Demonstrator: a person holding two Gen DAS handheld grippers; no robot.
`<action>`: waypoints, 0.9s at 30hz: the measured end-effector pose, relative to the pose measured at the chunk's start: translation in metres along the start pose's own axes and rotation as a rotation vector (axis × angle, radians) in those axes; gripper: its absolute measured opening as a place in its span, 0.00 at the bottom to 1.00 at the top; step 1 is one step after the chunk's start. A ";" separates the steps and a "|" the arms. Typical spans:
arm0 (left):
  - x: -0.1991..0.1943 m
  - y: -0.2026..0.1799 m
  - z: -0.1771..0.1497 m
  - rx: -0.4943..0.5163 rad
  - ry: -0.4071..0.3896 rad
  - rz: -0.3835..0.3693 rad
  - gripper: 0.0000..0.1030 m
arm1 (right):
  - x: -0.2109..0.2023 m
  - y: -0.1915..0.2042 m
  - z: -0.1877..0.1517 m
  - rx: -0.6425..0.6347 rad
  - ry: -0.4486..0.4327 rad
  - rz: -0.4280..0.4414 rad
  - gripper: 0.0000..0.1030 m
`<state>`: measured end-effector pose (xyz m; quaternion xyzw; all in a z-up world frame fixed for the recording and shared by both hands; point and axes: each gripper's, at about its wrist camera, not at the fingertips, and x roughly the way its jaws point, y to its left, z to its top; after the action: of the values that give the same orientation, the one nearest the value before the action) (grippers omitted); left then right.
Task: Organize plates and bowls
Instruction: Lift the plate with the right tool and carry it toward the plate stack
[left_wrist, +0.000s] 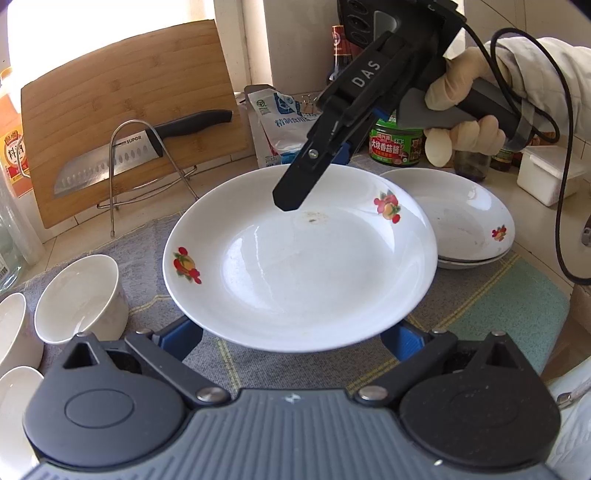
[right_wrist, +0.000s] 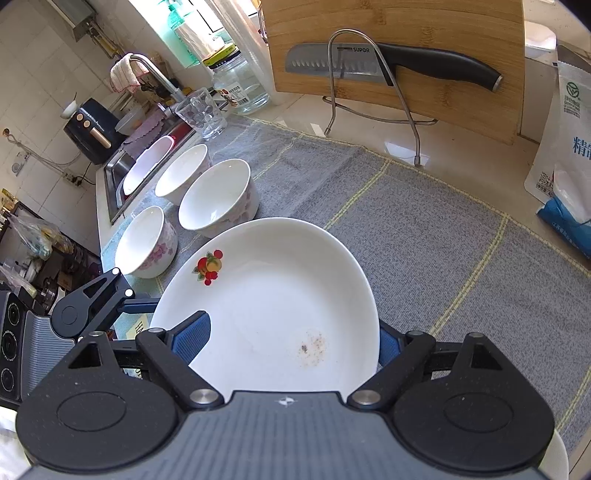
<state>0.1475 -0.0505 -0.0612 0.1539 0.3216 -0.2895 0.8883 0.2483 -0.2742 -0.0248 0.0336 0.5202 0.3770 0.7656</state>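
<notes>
Left wrist view shows the fruit-patterned plate (left_wrist: 299, 258) filling the centre of the frame, lifted off the grey cloth (left_wrist: 192, 236) on the desk (left_wrist: 225, 166). My left hand-held gripper (left_wrist: 295, 341) sits at the plate's near rim at the lower centre, its blue pads (left_wrist: 184, 338) spread wide to either side, with the rim between them; I cannot tell whether they touch it. My right hand-held gripper (left_wrist: 295, 192) comes in from the upper right and pinches the plate's far rim, one black finger (left_wrist: 291, 184) lying on top of the rim and the other hidden below it.

Right of the held plate, at mid right of the frame, two more plates are stacked (left_wrist: 465, 225) on the cloth. At the lower left stand white bowls (left_wrist: 79, 299).

Right wrist view has the same plate (right_wrist: 273, 306) at lower centre, its rim running into my right hand-held gripper (right_wrist: 291, 341); one blue pad (right_wrist: 192, 338) lies on the plate's upper face. My left hand-held gripper (right_wrist: 147, 306) reaches the plate's rim from the left edge. Flowered bowls (right_wrist: 218, 197) sit on the cloth in the upper left, beside the sink (right_wrist: 122, 166).
</notes>
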 end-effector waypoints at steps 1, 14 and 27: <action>-0.001 -0.001 0.001 0.004 -0.001 -0.003 0.99 | -0.002 0.000 -0.002 0.003 -0.005 -0.001 0.90; 0.001 -0.029 0.011 0.072 -0.014 -0.076 0.99 | -0.038 -0.008 -0.046 0.067 -0.061 -0.049 0.90; 0.025 -0.069 0.027 0.159 -0.014 -0.193 0.99 | -0.075 -0.041 -0.097 0.188 -0.104 -0.127 0.90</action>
<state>0.1337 -0.1268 -0.0636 0.1902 0.3048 -0.3992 0.8436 0.1775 -0.3823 -0.0293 0.0918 0.5137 0.2753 0.8074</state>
